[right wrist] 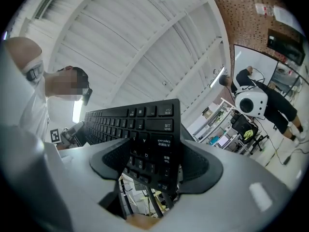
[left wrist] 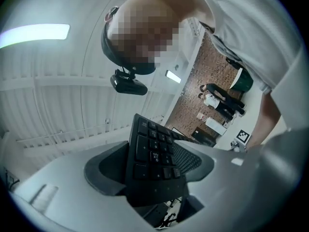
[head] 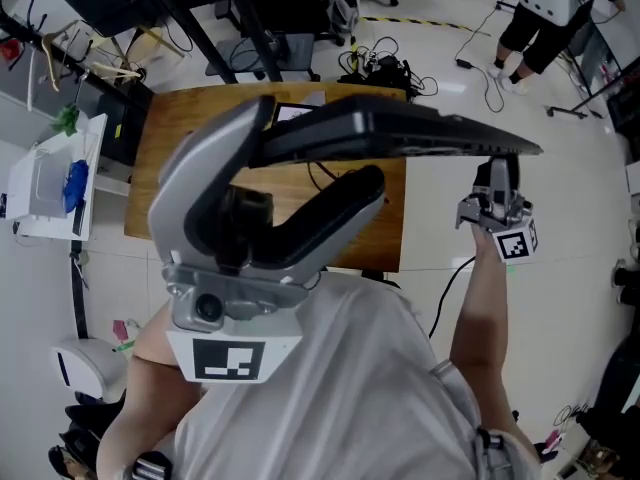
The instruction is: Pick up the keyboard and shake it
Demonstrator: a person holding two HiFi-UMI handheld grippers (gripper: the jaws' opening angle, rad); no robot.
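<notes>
— Looking down in the head view first: how are the arms posed?
— Both raised. Bare right forearm [head: 478,338] reaching up and forward to the right gripper [head: 497,173]. Left gripper [head: 318,148] close under the camera, looming large and hiding most of that arm.
— Counting things?
— One black keyboard [head: 400,133], held roughly level in the air, well above one wooden table [head: 165,138]. Two grippers, one at each short end.
— Any containers?
— One white tray [head: 40,183] left of the table, holding something blue [head: 76,184], too small to name.
— Turning to the left gripper view?
— Left gripper [left wrist: 149,166] aimed upward at the ceiling, clamped on one end of the keyboard [left wrist: 153,149]. Dark pads [left wrist: 104,170] pressed against its two faces, keys showing.
— And the right gripper view?
— Much the same: right gripper [right wrist: 154,163] closed tight on the Caps Lock end of the keyboard [right wrist: 145,124], with rows of keys running away leftward. Also aimed at the ceiling, with one person [right wrist: 260,100] standing far off at the right.
</notes>
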